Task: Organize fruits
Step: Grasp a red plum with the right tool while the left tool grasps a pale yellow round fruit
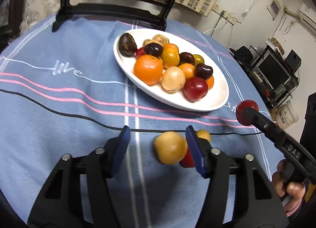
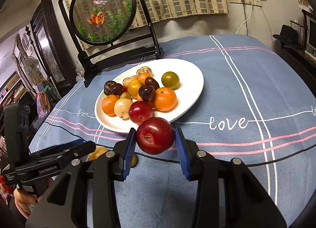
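Already lifted clear of the blue striped cloth on the counter, a red plum sits pinched between both blue pads of the right tongs, just short of the near rim of the white oval plate, a carry that looks aimed at adding it to the fruit piled there. That plate, the landmark for everything else, holds oranges, dark plums, pale yellow fruits and a green one, leaving bare porcelain at its near end. On the near side of the plate, the left tongs stand spread over the cloth around a yellow fruit; the fruit lies against the right-hand pad, while the other pad stands well apart from it, so no grip is made yet. Only the left wrist view reveals what waits there: a smaller yellow fruit and a red fruit tucked behind that pad. Only the right wrist view shows the plum's stem dimple and both pads pressing it, plus the round goldfish screen standing beyond the plate. From the left, the right tongs hide most of their own grip.
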The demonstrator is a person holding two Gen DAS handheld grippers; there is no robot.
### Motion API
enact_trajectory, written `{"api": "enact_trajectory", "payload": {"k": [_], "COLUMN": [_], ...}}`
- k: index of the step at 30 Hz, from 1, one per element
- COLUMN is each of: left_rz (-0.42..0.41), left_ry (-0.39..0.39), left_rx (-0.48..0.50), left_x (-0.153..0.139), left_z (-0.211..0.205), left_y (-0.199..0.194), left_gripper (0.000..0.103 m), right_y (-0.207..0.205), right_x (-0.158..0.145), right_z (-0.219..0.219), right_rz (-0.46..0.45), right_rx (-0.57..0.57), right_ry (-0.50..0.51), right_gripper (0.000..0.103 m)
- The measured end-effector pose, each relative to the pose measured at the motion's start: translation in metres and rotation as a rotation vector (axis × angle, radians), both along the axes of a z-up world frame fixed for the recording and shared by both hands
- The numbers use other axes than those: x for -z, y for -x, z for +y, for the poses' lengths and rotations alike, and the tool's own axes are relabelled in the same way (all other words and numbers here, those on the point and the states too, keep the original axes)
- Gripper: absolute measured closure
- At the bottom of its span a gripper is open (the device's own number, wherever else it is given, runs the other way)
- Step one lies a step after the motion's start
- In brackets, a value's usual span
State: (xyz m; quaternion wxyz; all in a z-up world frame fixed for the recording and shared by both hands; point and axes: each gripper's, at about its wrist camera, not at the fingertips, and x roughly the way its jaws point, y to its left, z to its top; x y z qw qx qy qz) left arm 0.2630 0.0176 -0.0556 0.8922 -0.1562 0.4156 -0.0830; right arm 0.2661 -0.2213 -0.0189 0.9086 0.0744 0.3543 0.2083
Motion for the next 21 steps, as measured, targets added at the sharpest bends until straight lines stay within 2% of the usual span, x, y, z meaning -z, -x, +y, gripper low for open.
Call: {"api": "enact_trajectory", "payload": {"k": [1,6,11,13,17,21], "left_rz": [0.011,0.037,0.059,0.055,0.022,0.019], "left_ry": [0.004,-0.024,0.016,0.017,-0.062,-0.063], "left_rx": [0.011,0.044,0.034,0.051,0.064,0.063], "left_x": [0.002,0.009,0.014,0.014,0.011,0.011], "left_z": [-0.004,-0.018,-0.013,-0.016,-0.028,-0.029], "left_y": [-0.002,-0.003,-0.001,0.002,0.011,0.012], "left_gripper": [0.052,0.053,0.055,0.064,0.065,0.065], "right_y": [0.0,0.0,0.001,0.001,0.0,0.0], "right_x": [0.0,0.0,-0.002,-0.001,0.0,0.001], "right_z": [0.0,-0.002,-0.002,-0.002,-0.002,-0.002], "right_rz": [0.001,0.008,0.007,0.01,0.016,0.019], "right_rx": [0.001,0.004,0.0,-0.001,0.002,0.004], "right_ry": [0.0,-0.007,-0.011,-0.01,-0.009,-0.008], "right_gripper": [0.063,0.063,0.063,0.063,0.063,0.063]}}
